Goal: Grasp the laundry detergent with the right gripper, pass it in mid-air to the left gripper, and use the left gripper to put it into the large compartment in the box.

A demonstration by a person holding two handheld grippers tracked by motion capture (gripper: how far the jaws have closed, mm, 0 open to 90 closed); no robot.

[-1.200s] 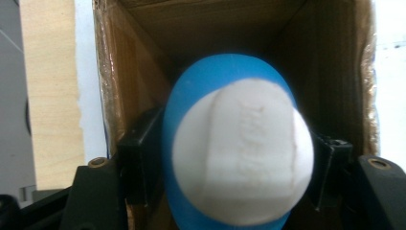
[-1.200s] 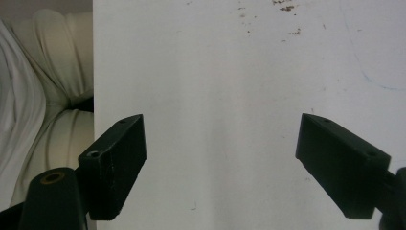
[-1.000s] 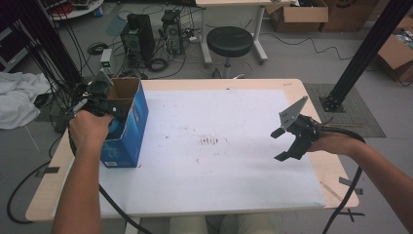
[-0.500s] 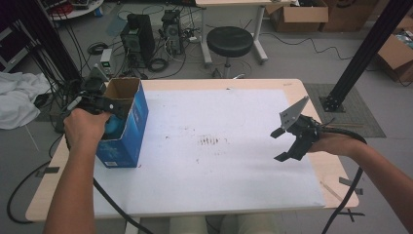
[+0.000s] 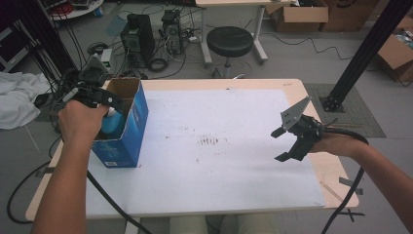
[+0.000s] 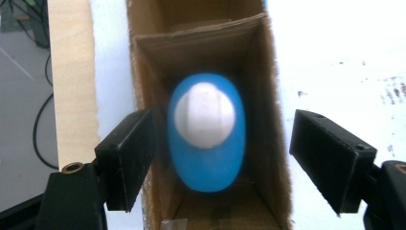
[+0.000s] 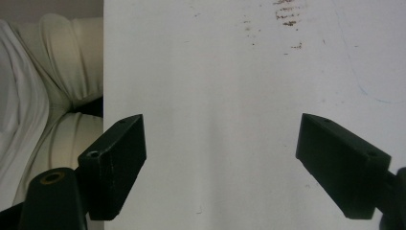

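At about nine o'clock on the desk [image 5: 234, 195], near its left edge, stands an open-topped blue cardboard box [image 5: 124, 141], upright, with brown inner walls. Inside it sits a blue bottle [image 6: 207, 136] with a white cap [image 6: 204, 113], seen end-on from above in the left gripper view, its cap pointing up toward the camera and its body somewhat blurred. The left hand-held gripper [image 6: 222, 153] hangs directly over the box mouth with its jaws spread wide; one jaw lies over the left wall of the box and the other beyond the right wall, neither touching the bottle. In the high view the person's left hand [image 5: 80, 122] holds it over the box's opening. The right hand-held gripper [image 5: 281, 145] is well apart, at about three o'clock, held above the white sheet [image 5: 219, 117] that covers the desk, its jaws likewise spread with nothing between them. A patch of small brown marks [image 5: 210, 141] lies on the sheet near the middle.
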